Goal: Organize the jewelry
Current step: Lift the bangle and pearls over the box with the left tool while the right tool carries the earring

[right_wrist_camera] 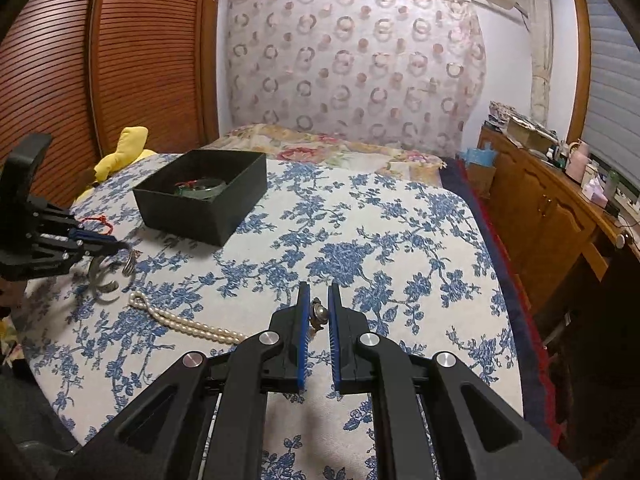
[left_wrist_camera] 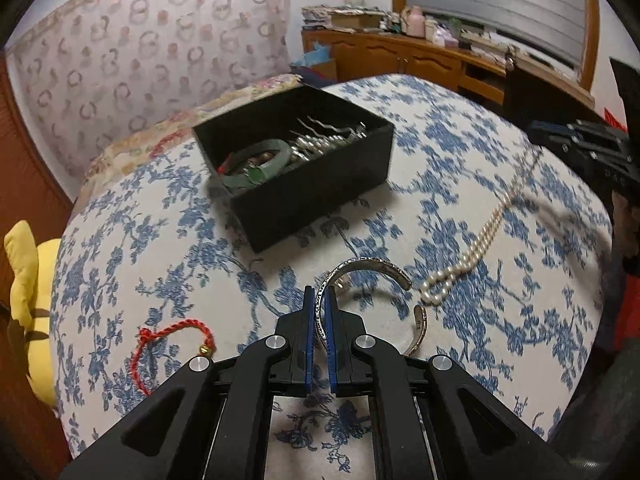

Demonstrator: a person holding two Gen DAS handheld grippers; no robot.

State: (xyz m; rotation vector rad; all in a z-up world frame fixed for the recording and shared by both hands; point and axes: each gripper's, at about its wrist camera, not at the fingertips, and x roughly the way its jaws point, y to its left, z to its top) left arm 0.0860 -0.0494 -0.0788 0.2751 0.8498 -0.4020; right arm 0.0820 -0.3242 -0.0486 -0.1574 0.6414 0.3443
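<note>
Left wrist view: the left claw [left_wrist_camera: 319, 300] is clenched on a silver cuff bracelet [left_wrist_camera: 362, 270], held just above the bed [left_wrist_camera: 460, 152].
Right wrist view: the right claw [right_wrist_camera: 319, 300] is clenched on the small round clasp [right_wrist_camera: 319, 314] at the end of the pearl necklace [right_wrist_camera: 188, 322].
Necklace: its strand trails left over the blue floral bedspread, and its looped end lies near the cuff.
Box: an open black jewelry box [left_wrist_camera: 320, 184] sits farther up the bed, holding a green jade bangle [left_wrist_camera: 256, 160], pearls and hairpins.
Red cord bracelet [left_wrist_camera: 172, 336]: lies on the bedspread, left of the left claw.
Bedside: yellow plush toy [right_wrist_camera: 120, 152].
</note>
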